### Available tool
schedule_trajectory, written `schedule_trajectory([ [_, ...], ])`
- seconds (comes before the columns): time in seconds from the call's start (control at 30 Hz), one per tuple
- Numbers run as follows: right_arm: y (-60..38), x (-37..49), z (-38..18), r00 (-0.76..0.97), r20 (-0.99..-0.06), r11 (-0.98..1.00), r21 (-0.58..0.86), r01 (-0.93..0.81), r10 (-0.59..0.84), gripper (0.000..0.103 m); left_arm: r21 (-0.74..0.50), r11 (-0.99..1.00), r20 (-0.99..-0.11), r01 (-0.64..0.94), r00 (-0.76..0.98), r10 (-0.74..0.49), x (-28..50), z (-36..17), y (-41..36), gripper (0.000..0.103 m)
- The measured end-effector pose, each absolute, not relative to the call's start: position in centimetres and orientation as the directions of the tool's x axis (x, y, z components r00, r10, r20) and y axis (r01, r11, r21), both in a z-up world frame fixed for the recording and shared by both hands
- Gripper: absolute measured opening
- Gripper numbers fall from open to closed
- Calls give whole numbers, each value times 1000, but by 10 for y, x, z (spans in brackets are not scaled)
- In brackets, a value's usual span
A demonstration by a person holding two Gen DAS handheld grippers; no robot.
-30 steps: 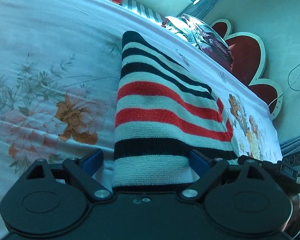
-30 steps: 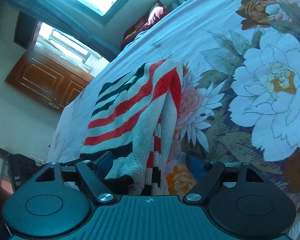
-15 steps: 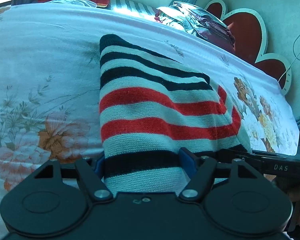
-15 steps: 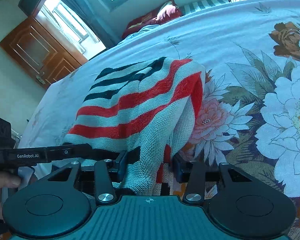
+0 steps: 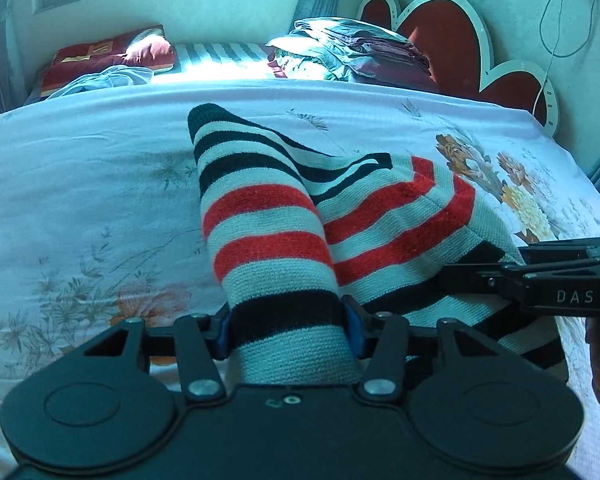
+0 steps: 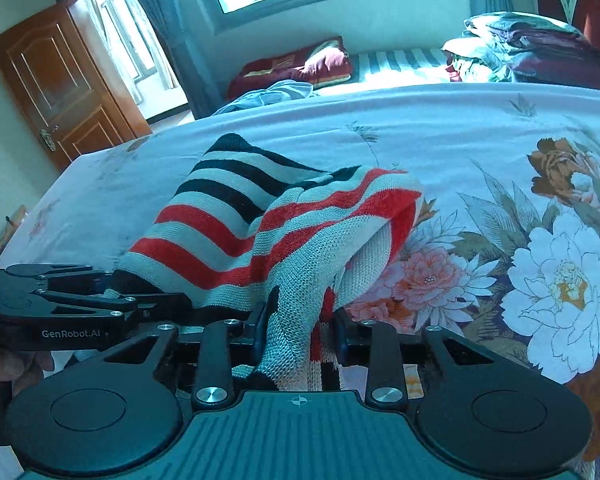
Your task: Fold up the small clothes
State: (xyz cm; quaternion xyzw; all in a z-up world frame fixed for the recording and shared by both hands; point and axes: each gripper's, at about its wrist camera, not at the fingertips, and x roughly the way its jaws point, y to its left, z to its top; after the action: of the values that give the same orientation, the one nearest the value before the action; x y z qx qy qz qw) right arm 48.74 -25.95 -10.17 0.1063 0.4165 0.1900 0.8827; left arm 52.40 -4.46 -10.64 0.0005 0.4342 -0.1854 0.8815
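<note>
**Both tongs biting the near hem of the striped knit**

The bed [image 5: 80, 168] is filling both views, its smooth floral sheet stretching out to a heart-shaped headboard [image 5: 440, 36] at two o'clock and a heap of folded bedding [image 5: 352, 48] at one o'clock. A wooden door [image 6: 64, 84] is standing at ten o'clock in the right wrist view.

Centre stage, the striped sweater [image 5: 268, 216] is lying on the sheet, running from six o'clock up to twelve, near edge lifted. It's a chunky ribbed knit in black, red and pale bands, soft and floppy, and it's sagging into a rounded ridge between the two grips. I'm judging it light but stretchy, grippy rather than slippery, so it's likely drooping wherever it isn't supported; the hem corners look like the sensible hold.

The left gripper [image 5: 286, 330] is pinching a wide bunch of the hem, jaws closed against the cloth. The right gripper [image 6: 298, 332] is clamping a narrower gathered fold at the other end, jaws pressed onto the knit, loose fabric hanging beneath.
</note>
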Motion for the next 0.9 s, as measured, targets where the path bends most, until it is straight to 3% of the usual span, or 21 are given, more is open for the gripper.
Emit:
schedule_trajectory([
  [0.27, -185, 469, -83, 597, -694, 916, 310, -257, 402, 32, -153, 929, -749, 338, 574, -332, 506, -91, 24, 50],
  [0.73, -10, 466, -106, 503, -688, 848, 360, -390, 524, 32, -182, 968, -758, 172, 602, -250, 463, -96, 202, 51],
  [0.83, 0, 466, -117, 499, -703, 859, 357, -368, 506, 32, -235, 959, -755, 158, 591, -283, 463, -103, 221, 57],
  [0.9, -5, 466, -125, 493, -711, 864, 381, -330, 502, 32, -264, 952, -734, 157, 608, -304, 462, -105, 228, 69],
])
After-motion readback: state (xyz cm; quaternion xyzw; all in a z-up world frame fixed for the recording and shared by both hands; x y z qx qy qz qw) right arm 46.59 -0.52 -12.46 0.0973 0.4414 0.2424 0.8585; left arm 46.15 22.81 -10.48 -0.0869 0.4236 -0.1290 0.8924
